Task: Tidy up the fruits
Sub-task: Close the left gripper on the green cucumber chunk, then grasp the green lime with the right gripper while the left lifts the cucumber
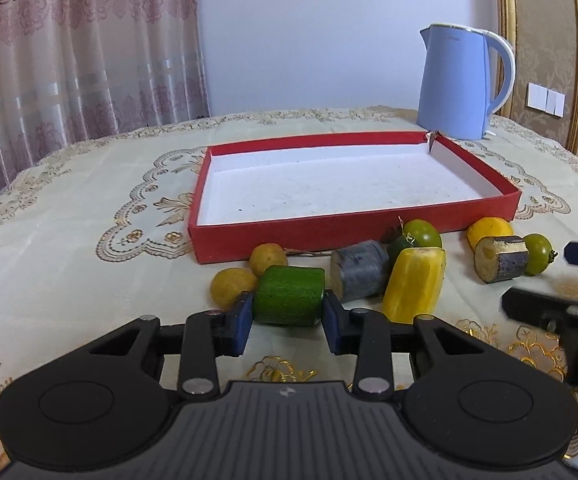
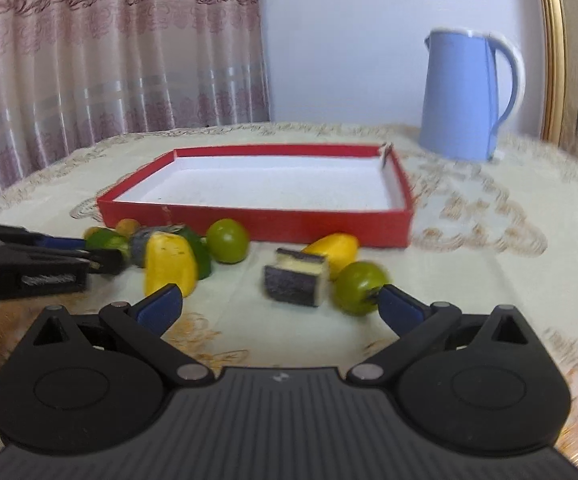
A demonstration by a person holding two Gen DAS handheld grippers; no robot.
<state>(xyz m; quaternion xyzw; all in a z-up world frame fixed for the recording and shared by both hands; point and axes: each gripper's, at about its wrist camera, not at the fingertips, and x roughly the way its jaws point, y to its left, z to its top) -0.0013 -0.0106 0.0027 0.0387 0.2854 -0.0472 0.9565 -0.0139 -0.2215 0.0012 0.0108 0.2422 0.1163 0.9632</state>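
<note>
**Green chunk clamped in the left fingers, tray ahead still bare**

Left wrist view: the left gripper (image 1: 287, 318) is seen closed on a green cucumber chunk (image 1: 289, 295), its blue fingers (image 1: 241, 320) pressed against the two cut ends, so the chunk's long axis runs across from finger to finger. Whether the chunk has left the desk (image 1: 69, 208) cannot be told. Straight ahead, past a grey-skinned chunk (image 1: 359, 276) and a yellow chunk (image 1: 415, 284) just to the right, the red tray (image 1: 329, 228) lies with its near wall facing the fingers and its white floor bare. Two small yellow fruits (image 1: 233, 286) sit just left of the held chunk. Further right a second grey chunk (image 1: 501, 258), a green tomato (image 1: 539, 254) and another yellow piece (image 1: 487, 230) are found, with a blue kettle (image 1: 459, 84) behind the tray. The coming move is judged to be a lift up and forward over the near wall.

Right wrist view: the right gripper (image 2: 279, 304) is seen spread wide with nothing between its fingers. A dark-skinned chunk (image 2: 295, 282) and a green tomato (image 2: 359, 288) lie just ahead, the tomato nearly against the right-hand finger. The left gripper (image 2: 105, 258) enters from the left among the other pieces. The right hand is judged the nearer one for this second cluster.
</note>
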